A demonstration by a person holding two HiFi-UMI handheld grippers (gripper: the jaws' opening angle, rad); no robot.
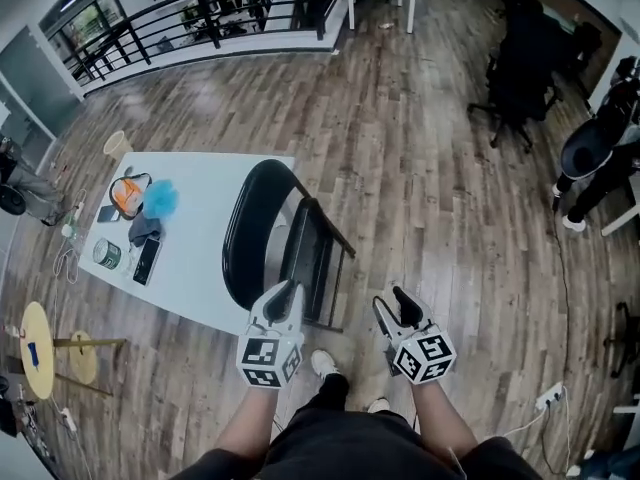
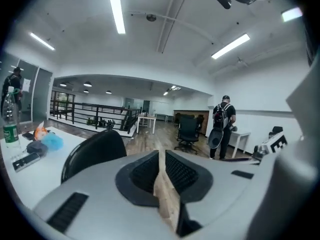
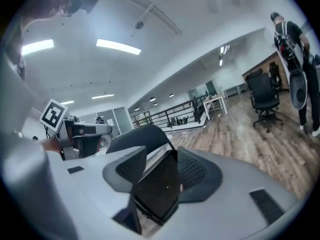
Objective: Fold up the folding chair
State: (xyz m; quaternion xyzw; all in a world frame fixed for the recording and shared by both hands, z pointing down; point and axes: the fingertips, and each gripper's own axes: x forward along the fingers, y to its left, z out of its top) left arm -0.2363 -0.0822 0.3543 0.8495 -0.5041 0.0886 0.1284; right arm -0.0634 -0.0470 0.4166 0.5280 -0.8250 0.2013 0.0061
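Note:
The black folding chair (image 1: 255, 233) stands against the white table's near edge, its seat (image 1: 315, 263) tipped up almost flat against the frame. My left gripper (image 1: 287, 293) hovers just in front of the chair's lower frame, its jaws drawn together with only a thin slit and nothing in them. In the left gripper view (image 2: 160, 159) the chair's curved backrest (image 2: 92, 151) rises beyond the left jaw. My right gripper (image 1: 395, 306) hangs to the chair's right, clear of it, jaws apart and empty. The right gripper view (image 3: 160, 169) shows the dark seat panel (image 3: 157, 189) beyond the gap.
The white table (image 1: 200, 268) carries a blue puff (image 1: 160, 200), an orange pouch, a can and a phone. Round wooden stools (image 1: 38, 348) stand at the left. Black office chairs (image 1: 525, 68) and a person (image 1: 595, 158) are at the far right. A power strip (image 1: 548, 396) lies on the floor.

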